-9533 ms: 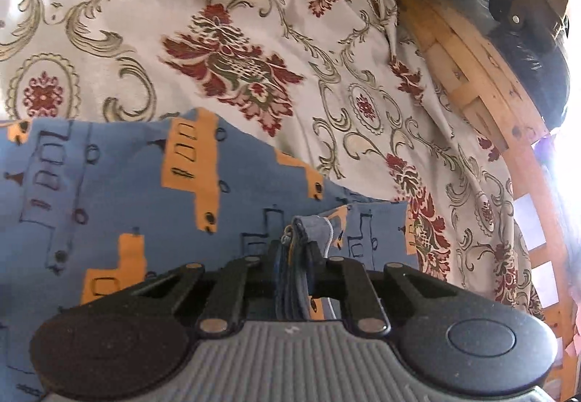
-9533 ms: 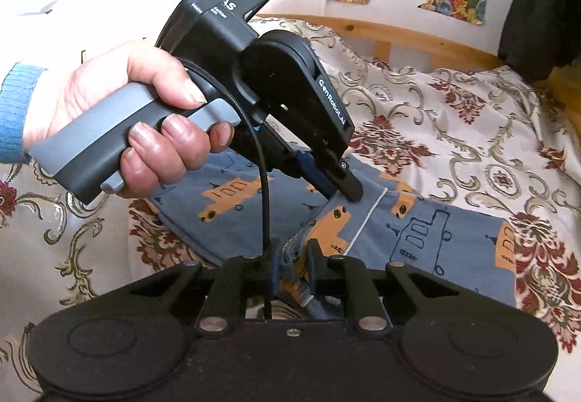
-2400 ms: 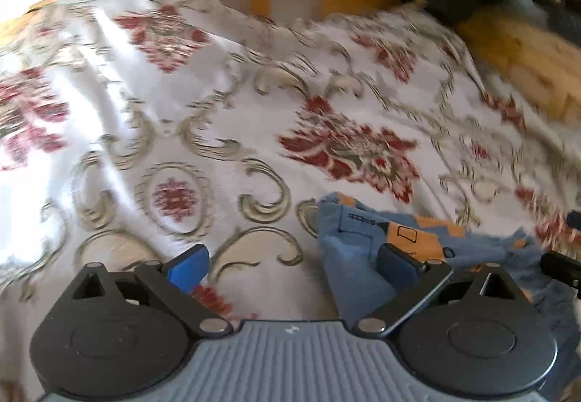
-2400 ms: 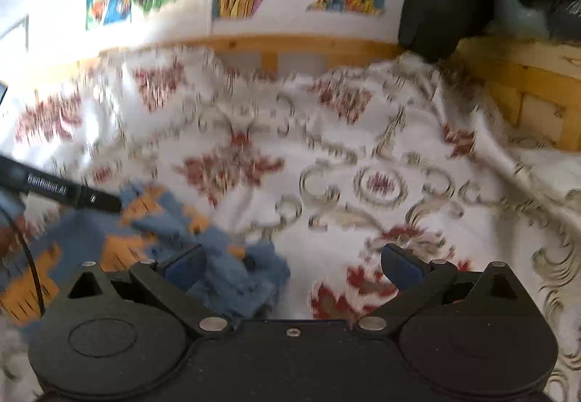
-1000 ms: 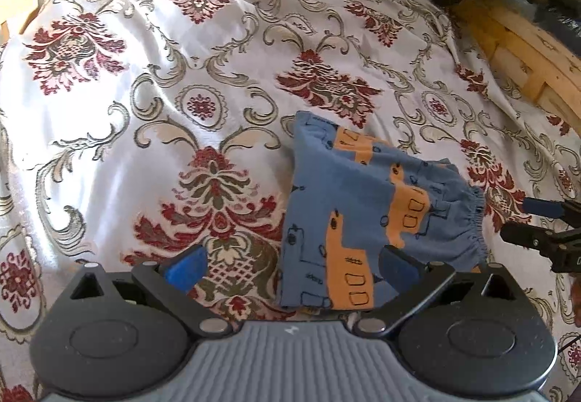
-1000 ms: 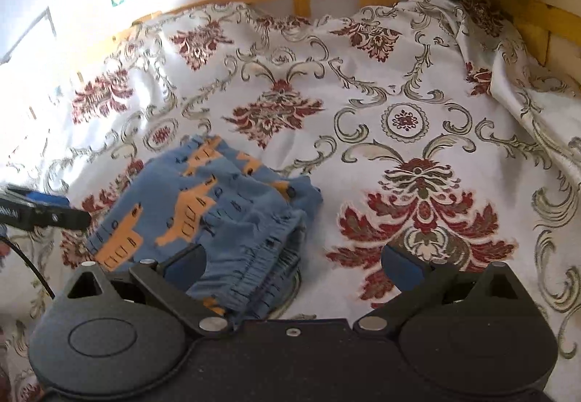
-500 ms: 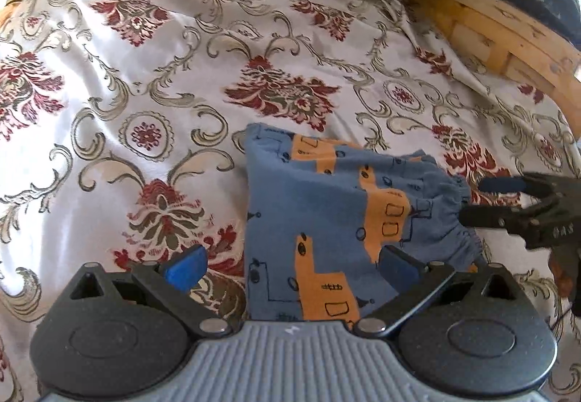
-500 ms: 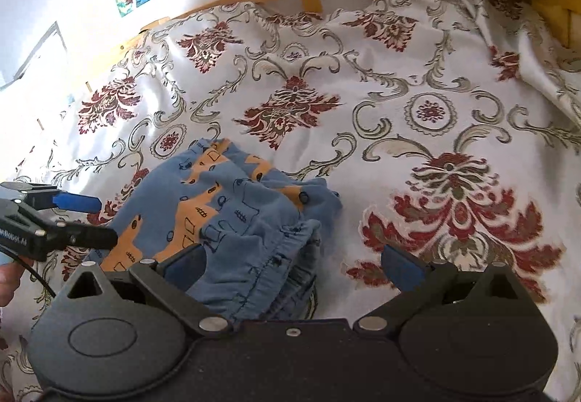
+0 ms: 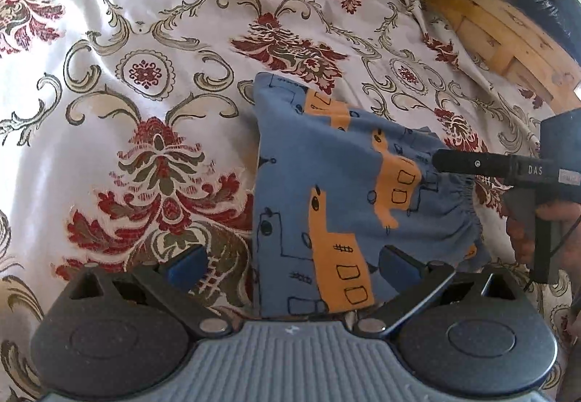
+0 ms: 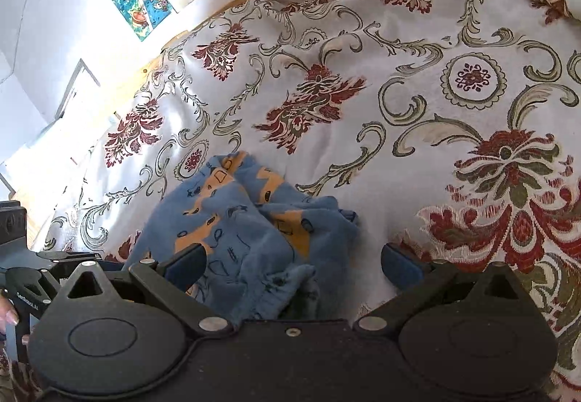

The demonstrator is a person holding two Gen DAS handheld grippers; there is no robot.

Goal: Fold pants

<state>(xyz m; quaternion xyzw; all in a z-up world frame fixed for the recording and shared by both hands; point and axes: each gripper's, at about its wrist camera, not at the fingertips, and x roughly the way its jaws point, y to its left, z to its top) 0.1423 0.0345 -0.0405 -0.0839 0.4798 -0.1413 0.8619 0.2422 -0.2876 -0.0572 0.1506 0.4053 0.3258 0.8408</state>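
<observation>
Blue cotton pants (image 9: 337, 199) with orange trucks lie folded into a compact bundle on the bed (image 9: 145, 39), well in from its wooden edge, so neither side hangs off. My left gripper (image 9: 290, 266) hovers spread wide over the near fold, holding nothing. My right gripper (image 10: 290, 266), also agape and empty, sits at the gathered waistband side, ready to tidy it.

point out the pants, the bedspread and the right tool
pants (image 9: 326, 184), left wrist view, flat blue middle panel
bedspread (image 9: 145, 75), left wrist view, bare patterned area
right tool (image 10: 294, 258), right wrist view, midway between its open fingertips
</observation>
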